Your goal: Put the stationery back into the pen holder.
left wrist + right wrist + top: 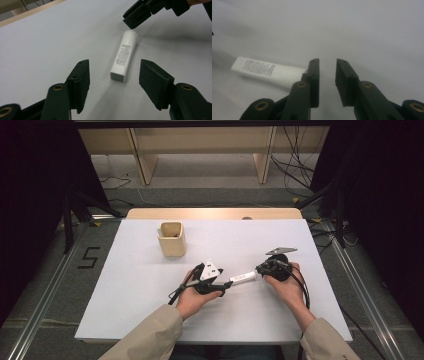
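A white tube (243, 278) with small printed text lies flat on the white table (140, 295), between my two grippers. My left gripper (226, 285) is at the tube's flat crimped end. In the left gripper view its jaws (115, 62) stand wide apart, and the tube (124, 56) lies just beyond them, untouched. My right gripper (261, 269) is at the cap end. In the right gripper view its jaws (327, 61) have a narrow gap with nothing in it, and the tube (267, 71) lies to the left of the left jaw. The right gripper (135, 17) hangs over the cap.
A square wooden cup (172, 239) stands upright at the back left of the table. The table's far wooden edge (215, 213) faces low shelves across a strip of floor. Cables trail from both grippers toward the person's forearms.
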The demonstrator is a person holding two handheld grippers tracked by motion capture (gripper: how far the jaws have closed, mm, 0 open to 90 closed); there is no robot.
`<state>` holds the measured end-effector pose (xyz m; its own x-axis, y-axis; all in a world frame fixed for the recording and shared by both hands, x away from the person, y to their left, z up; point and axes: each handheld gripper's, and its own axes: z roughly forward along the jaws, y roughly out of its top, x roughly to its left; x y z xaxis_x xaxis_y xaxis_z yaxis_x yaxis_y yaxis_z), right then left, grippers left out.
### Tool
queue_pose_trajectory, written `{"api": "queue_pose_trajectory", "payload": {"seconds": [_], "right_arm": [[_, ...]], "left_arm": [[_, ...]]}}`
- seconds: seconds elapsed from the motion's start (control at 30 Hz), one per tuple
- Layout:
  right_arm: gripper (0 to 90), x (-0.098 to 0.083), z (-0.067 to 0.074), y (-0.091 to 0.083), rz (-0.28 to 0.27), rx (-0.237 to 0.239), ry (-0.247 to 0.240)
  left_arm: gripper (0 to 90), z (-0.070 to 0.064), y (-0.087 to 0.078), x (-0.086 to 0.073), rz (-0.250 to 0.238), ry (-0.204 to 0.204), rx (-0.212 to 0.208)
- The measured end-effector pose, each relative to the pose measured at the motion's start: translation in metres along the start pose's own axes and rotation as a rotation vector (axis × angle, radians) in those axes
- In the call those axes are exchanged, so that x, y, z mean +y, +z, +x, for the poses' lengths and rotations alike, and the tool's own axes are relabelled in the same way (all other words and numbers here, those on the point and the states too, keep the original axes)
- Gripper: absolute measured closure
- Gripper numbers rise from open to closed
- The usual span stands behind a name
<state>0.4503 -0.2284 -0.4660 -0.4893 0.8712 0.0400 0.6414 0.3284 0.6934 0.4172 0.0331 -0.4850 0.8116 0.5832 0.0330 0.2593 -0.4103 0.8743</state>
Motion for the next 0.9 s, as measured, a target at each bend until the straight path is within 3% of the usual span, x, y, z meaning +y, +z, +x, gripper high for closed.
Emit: {"api": "queue_pose_trajectory", "payload": {"seconds": [0.1,0.43,0.63,0.9], "right_arm": [[68.3,0.0,-0.001,-0.001,-0.004,-0.028,-0.004],[66.2,0.0,-0.003,-0.002,-0.012,-0.037,0.009],[65.7,0.0,-0.002,-0.001,-0.012,-0.034,0.007],[65.8,0.0,-0.002,-0.001,-0.012,-0.032,0.009]], "left_arm": [[43.5,-0.001,0.007,0.001,0.02,0.006,-0.009],[48.4,-0.002,0.027,0.002,0.066,0.015,-0.034],[51.2,0.0,0.031,0.002,0.086,0.009,-0.044],[52.1,-0.002,0.036,0.005,0.105,0.035,-0.059]]}}
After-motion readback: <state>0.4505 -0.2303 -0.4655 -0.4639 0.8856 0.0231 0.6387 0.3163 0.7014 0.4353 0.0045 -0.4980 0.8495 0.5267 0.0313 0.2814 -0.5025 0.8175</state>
